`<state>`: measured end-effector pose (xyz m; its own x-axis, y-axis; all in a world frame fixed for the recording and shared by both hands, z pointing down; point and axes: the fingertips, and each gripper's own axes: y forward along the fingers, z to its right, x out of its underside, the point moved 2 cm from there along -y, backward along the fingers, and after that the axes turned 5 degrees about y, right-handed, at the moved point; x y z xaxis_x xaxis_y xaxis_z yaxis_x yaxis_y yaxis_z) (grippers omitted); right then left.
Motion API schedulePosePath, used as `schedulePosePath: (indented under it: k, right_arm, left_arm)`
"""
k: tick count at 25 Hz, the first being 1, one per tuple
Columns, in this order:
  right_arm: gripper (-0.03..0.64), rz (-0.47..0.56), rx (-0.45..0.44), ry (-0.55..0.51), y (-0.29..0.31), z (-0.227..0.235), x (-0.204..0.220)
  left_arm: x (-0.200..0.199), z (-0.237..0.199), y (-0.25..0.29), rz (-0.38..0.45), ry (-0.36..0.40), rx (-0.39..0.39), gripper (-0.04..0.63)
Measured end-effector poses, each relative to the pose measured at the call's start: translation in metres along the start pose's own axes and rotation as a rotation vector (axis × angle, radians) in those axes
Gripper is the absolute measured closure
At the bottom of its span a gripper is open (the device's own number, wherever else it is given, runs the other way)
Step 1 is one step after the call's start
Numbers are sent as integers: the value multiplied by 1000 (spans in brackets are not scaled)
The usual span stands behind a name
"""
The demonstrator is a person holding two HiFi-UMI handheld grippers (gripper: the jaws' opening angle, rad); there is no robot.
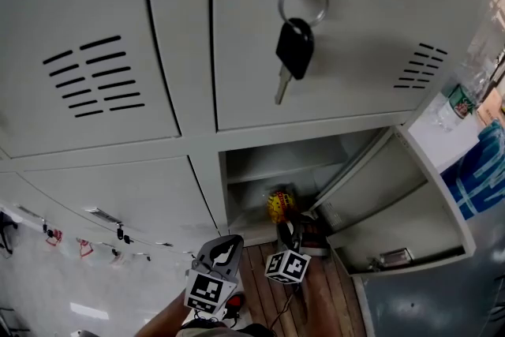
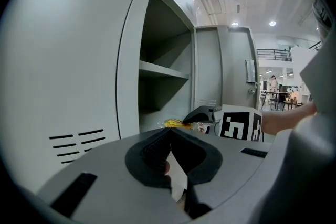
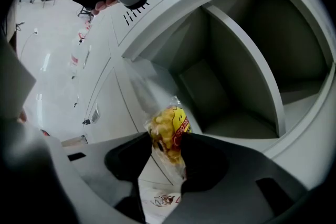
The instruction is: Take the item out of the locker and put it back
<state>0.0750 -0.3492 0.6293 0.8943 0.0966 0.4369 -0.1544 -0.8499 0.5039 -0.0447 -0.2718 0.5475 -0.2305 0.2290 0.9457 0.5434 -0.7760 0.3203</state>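
A yellow snack bag (image 1: 281, 205) in clear wrap is at the mouth of the open lower locker compartment (image 1: 254, 170), below its inner shelf. My right gripper (image 1: 286, 233) reaches up to it from below. In the right gripper view the snack bag (image 3: 167, 131) stands between the two pads, and my right gripper (image 3: 169, 140) is pinched on its lower part. My left gripper (image 1: 227, 247) hangs to the left, in front of the shut neighbouring door. Its tips meet with nothing held in the left gripper view (image 2: 170, 131), where the snack bag (image 2: 176, 124) shows at the locker sill.
The compartment's door (image 1: 394, 205) swings open to the right. A black key bunch (image 1: 295, 47) hangs from the lock of the upper door. Small tags (image 1: 83, 247) dangle on the lower left lockers. Wooden floor (image 1: 331, 304) lies below. A bottle (image 1: 458, 99) and blue print are at the right.
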Motion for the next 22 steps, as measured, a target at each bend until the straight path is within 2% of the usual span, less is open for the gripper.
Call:
schedulePosePath:
  k: [5, 12, 22]
  right_arm:
    - [482, 2, 23, 43, -8, 6, 0]
    - [500, 61, 90, 146, -28, 25, -9]
    - [501, 259, 191, 523, -109, 81, -32]
  left_arm:
    - [-2, 3, -3, 9, 1, 2, 573]
    - [-9, 5, -10, 22, 12, -4, 573]
    - [-32, 12, -19, 82, 35, -6, 572]
